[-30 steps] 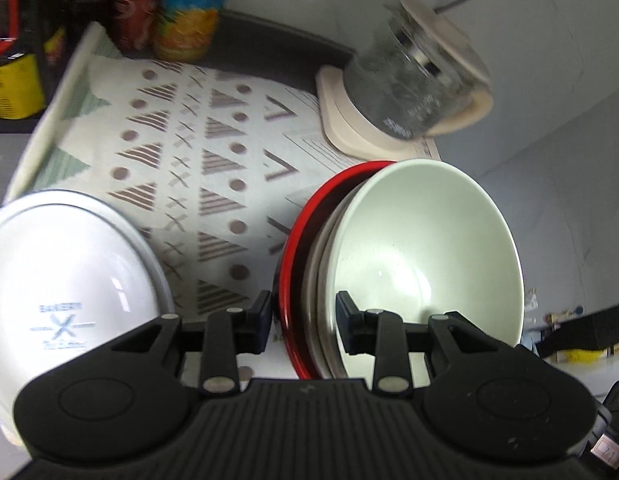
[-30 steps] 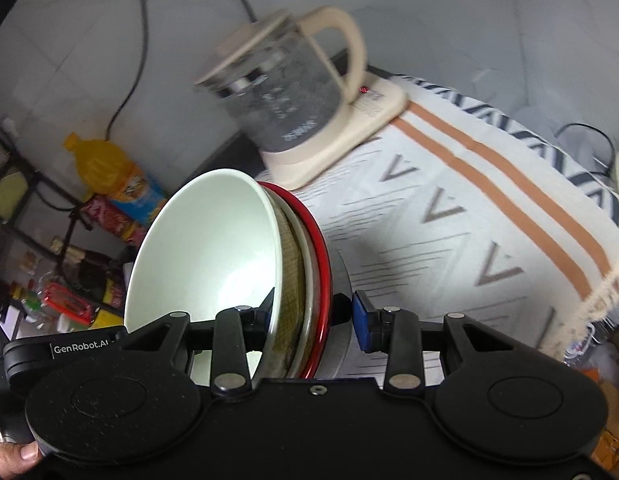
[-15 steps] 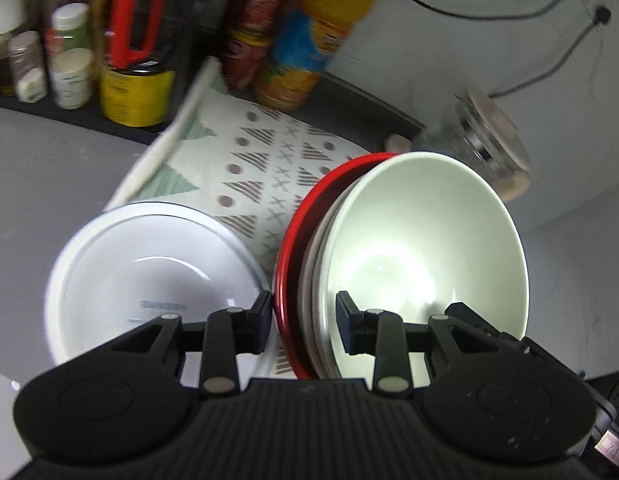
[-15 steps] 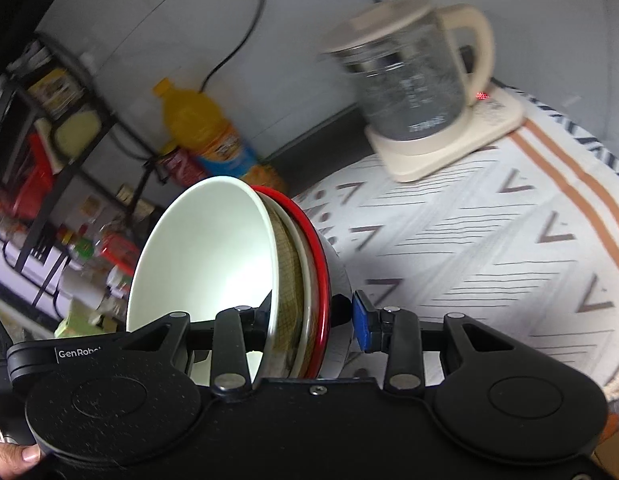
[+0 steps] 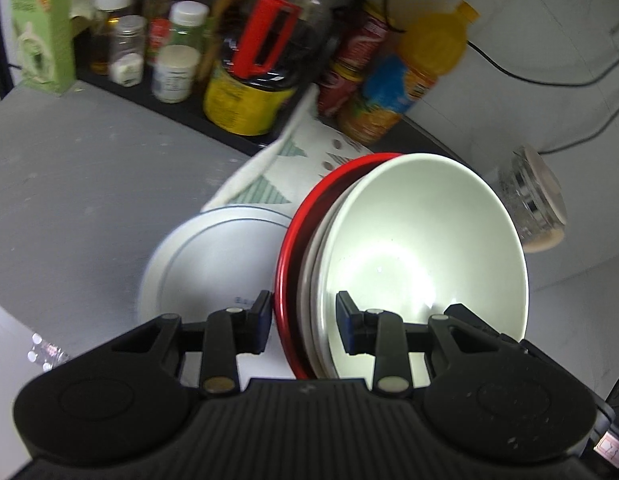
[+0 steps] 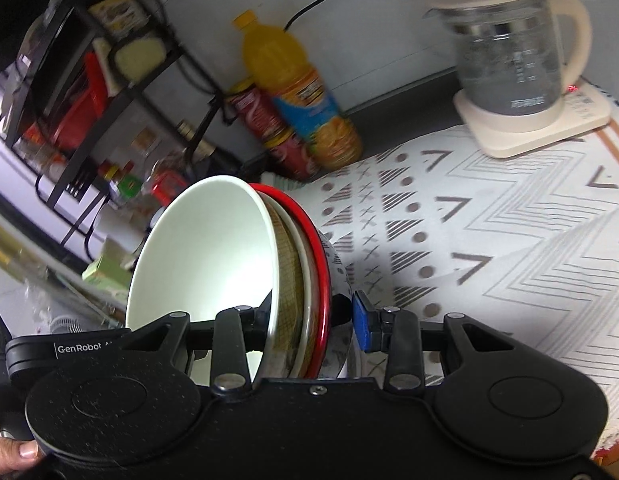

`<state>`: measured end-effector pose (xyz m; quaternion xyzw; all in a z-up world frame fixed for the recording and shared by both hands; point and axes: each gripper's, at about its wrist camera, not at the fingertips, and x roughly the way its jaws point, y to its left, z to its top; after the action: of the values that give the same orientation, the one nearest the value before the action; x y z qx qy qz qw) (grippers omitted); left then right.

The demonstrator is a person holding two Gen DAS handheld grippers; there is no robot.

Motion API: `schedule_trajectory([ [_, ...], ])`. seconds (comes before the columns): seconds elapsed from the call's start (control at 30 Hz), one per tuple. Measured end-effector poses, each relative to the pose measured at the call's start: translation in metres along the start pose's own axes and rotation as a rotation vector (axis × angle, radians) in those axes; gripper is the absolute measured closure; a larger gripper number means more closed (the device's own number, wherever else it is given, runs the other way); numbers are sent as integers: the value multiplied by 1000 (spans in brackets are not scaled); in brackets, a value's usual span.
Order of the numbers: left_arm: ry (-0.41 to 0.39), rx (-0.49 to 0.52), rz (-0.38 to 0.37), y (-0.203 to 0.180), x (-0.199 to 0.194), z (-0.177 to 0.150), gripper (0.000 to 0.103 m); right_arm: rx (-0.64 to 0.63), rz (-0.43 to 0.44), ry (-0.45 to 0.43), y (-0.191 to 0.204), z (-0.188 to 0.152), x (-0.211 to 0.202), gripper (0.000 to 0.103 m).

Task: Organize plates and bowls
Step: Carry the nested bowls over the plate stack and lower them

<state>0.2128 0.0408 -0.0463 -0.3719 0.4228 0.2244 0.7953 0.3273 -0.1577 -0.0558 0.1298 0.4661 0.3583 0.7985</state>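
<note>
A nested stack stands on edge between both grippers: a pale green bowl [image 5: 421, 248], a cream plate behind it and a red plate [image 5: 293, 248] at the back. My left gripper [image 5: 303, 322] is shut on the stack's rim. My right gripper [image 6: 311, 320] is shut on the same stack [image 6: 213, 252] from the other side; its blue-padded finger [image 6: 363, 326] sits a little off the red plate [image 6: 319, 256]. A white plate [image 5: 213, 264] lies flat on the grey counter, left of the stack.
A shelf of bottles and jars [image 5: 245, 52], an orange juice bottle [image 6: 297, 92] and a red can stand at the back. A glass kettle [image 6: 509, 52] sits on its cream base on the patterned cloth [image 6: 489, 232]. The grey counter [image 5: 69, 184] spreads left.
Both grippers have carried the stack to the left, away from the kettle and toward the bottle shelf. The white plate now lies just left of the stack.
</note>
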Motion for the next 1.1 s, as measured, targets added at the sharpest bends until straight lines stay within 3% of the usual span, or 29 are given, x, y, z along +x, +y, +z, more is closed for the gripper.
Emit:
schedule_trajectory([
  [0.53,6,-111,61,52,-4,-9,71,-56,46,101,30,-16,35,67],
  [1.1,73,-116,87,62,26,-6,71,-28,4,190,15,-23,66,67],
])
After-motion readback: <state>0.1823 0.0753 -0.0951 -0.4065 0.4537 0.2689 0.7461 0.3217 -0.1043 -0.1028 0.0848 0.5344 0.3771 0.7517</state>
